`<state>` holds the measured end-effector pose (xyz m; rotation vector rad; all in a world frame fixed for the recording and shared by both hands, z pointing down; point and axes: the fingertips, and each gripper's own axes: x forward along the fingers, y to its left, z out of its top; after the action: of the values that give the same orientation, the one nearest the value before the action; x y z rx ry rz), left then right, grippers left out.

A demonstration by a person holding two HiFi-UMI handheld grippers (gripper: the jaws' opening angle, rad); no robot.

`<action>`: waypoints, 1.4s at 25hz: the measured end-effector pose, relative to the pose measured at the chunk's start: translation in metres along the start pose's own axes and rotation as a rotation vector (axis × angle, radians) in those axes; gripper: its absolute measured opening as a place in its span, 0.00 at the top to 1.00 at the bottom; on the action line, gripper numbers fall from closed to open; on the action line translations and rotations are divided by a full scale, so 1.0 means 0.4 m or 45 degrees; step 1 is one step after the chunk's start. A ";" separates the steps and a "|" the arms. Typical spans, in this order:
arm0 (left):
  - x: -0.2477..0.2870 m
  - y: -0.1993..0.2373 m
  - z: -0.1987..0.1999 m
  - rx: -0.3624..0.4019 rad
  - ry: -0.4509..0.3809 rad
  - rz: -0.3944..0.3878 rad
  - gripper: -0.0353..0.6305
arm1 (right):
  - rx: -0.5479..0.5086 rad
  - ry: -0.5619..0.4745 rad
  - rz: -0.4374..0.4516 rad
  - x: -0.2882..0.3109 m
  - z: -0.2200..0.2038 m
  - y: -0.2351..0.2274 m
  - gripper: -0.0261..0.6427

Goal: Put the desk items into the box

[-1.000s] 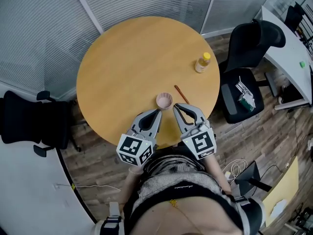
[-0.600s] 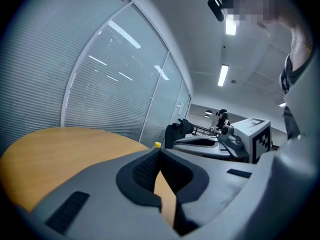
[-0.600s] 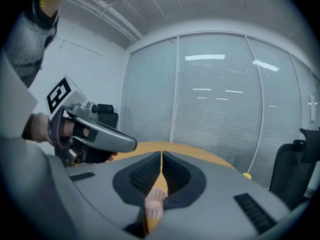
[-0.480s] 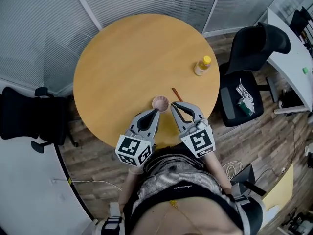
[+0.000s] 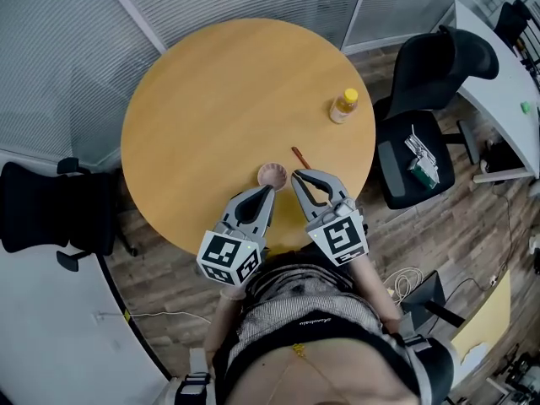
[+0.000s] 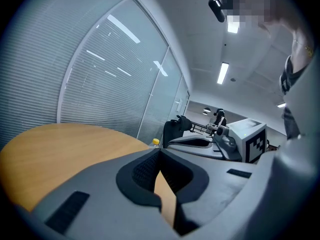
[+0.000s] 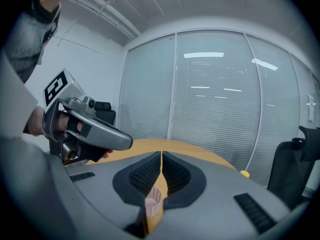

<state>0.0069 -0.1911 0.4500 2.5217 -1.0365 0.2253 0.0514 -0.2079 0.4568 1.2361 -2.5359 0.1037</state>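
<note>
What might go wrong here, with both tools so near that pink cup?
Both the left tool and right tool are shut, tips close to the pink cup; moving in without opening may knock it over. The thin brown stick lies flat on the table, so it may slip when pinched.

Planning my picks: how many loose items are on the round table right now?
3: a pink cup in the near half, a thin brown stick just right of it, and a yellow-capped bottle toward the right edge. Something small at the near rim might be hidden.
</note>
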 end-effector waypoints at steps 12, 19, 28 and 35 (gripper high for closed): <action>-0.032 -0.012 -0.008 -0.019 0.003 -0.002 0.92 | -0.057 0.136 -0.028 0.021 -0.100 -0.027 0.93; -0.061 0.006 -0.032 -0.015 0.046 0.014 0.92 | -0.057 0.201 -0.069 0.038 -0.167 -0.060 0.93; -0.074 0.021 -0.046 -0.025 0.068 0.033 0.92 | -0.097 0.312 -0.084 0.054 -0.242 -0.092 0.92; -0.082 0.027 -0.062 -0.033 0.083 0.048 0.92 | -0.119 0.389 -0.054 0.079 -0.300 -0.106 0.93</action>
<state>-0.0239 -0.1667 0.4661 2.4566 -1.0556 0.3008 0.0962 -0.2341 0.5775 1.1409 -2.2260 0.1500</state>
